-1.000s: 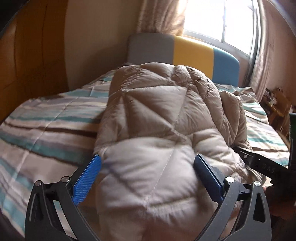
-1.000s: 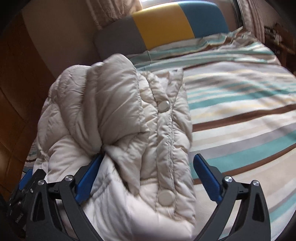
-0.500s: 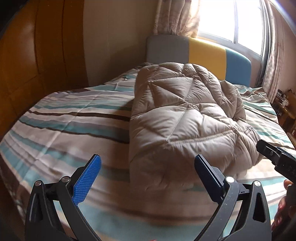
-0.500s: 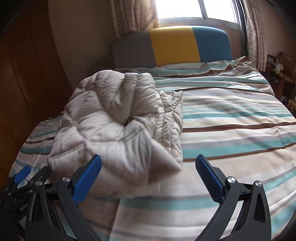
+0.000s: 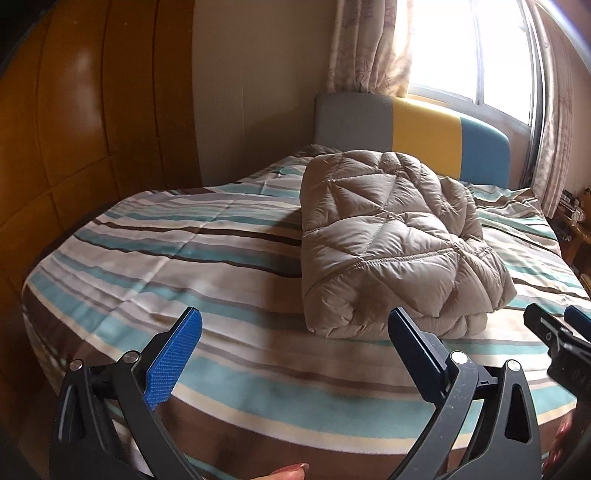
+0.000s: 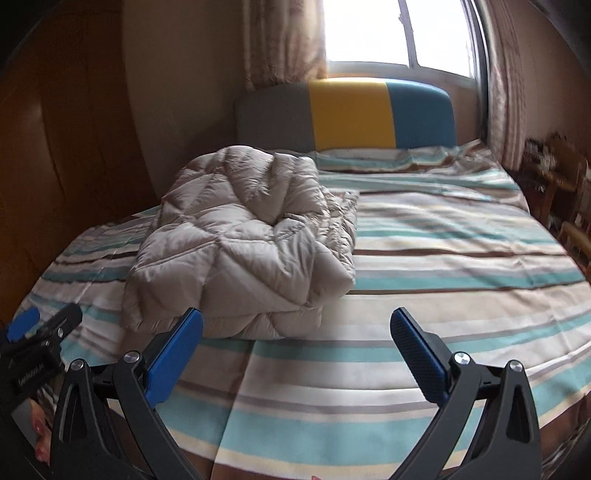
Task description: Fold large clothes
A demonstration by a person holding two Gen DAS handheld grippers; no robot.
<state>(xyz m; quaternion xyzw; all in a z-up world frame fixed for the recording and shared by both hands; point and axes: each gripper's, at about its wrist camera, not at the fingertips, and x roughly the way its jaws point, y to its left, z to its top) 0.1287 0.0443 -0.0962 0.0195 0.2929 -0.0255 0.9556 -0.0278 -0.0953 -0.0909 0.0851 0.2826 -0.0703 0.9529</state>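
Observation:
A beige quilted down jacket (image 5: 388, 243) lies folded into a thick bundle on the striped bed (image 5: 177, 251). From the right wrist it shows as the same jacket (image 6: 243, 251), left of centre on the bed (image 6: 443, 258). My left gripper (image 5: 295, 343) hangs open near the foot of the bed, short of the jacket, with nothing between its blue pads. My right gripper (image 6: 295, 343) is also open and empty, just before the bundle's near right corner. Each gripper shows at the edge of the other's view: the right one (image 5: 554, 332), the left one (image 6: 40, 328).
A grey, yellow and blue headboard (image 6: 351, 114) stands under a bright window (image 6: 399, 33) with curtains. A wooden wardrobe (image 5: 74, 129) lines the left side. Wooden furniture (image 6: 554, 184) stands at the bed's right. A person's fingertips (image 5: 291, 470) show at the bottom edge.
Both grippers have drawn back from the jacket toward the foot of the bed. One second ago they were spread around the bundle; now it lies free on the bed.

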